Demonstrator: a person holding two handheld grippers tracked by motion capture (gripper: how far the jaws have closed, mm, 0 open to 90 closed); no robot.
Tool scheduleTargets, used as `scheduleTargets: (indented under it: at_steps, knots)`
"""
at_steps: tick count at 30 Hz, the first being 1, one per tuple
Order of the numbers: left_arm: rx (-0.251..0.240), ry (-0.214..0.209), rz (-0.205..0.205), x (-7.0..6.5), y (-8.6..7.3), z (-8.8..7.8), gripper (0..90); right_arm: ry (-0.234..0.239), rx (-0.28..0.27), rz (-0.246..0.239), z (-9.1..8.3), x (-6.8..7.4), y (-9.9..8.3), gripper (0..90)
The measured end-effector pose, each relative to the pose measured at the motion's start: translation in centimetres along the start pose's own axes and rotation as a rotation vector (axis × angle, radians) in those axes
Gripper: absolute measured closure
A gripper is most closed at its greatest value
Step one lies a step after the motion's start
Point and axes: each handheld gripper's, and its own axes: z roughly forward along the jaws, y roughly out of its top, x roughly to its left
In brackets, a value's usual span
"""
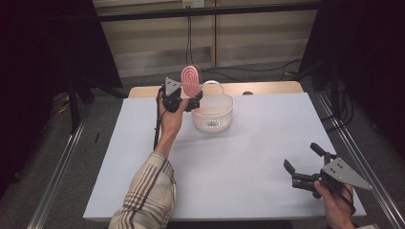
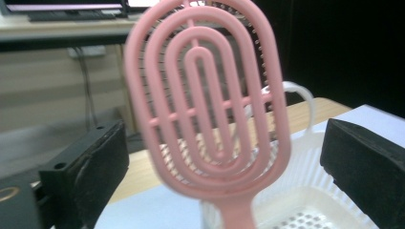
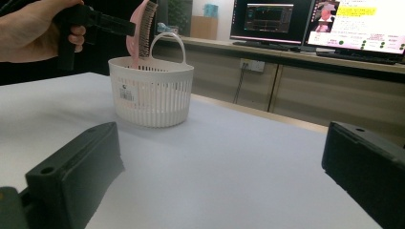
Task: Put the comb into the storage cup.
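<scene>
One brush, one basket, two grippers on one table.

A single pink hairbrush [image 1: 190, 80], a single white slotted basket [image 1: 213, 117], one white table [image 1: 239, 157], two hand-held grippers, left [image 1: 190, 102] and right [image 1: 302, 160], and two lit monitors [image 3: 267, 20] behind.
</scene>
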Motion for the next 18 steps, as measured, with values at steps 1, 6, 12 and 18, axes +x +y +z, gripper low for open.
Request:
scheduleTargets:
  at_steps: [1, 6, 12, 18]
  knots:
    - [-0.006, 0.002, 0.001, 0.2, -0.2, -0.1, 2.6, 0.003, 0.0, 0.0, 0.0, 0.0, 0.0, 0.0]
    - [-0.025, 0.013, -0.012, 0.8, -0.8, -0.7, 2.6, 0.002, 0.0, -0.003, 0.0, 0.1, 0.0, 0.0]
    - [-0.05, 0.013, 0.001, 1.2, -1.0, -2.2, 2.6, -0.004, 0.005, 0.0, 0.1, 0.1, 0.0, 0.0]
    - [-0.082, -0.025, 0.038, 0.9, -0.7, -3.5, 2.8, -0.005, -0.001, -0.003, 0.1, 0.1, 0.0, 0.0]
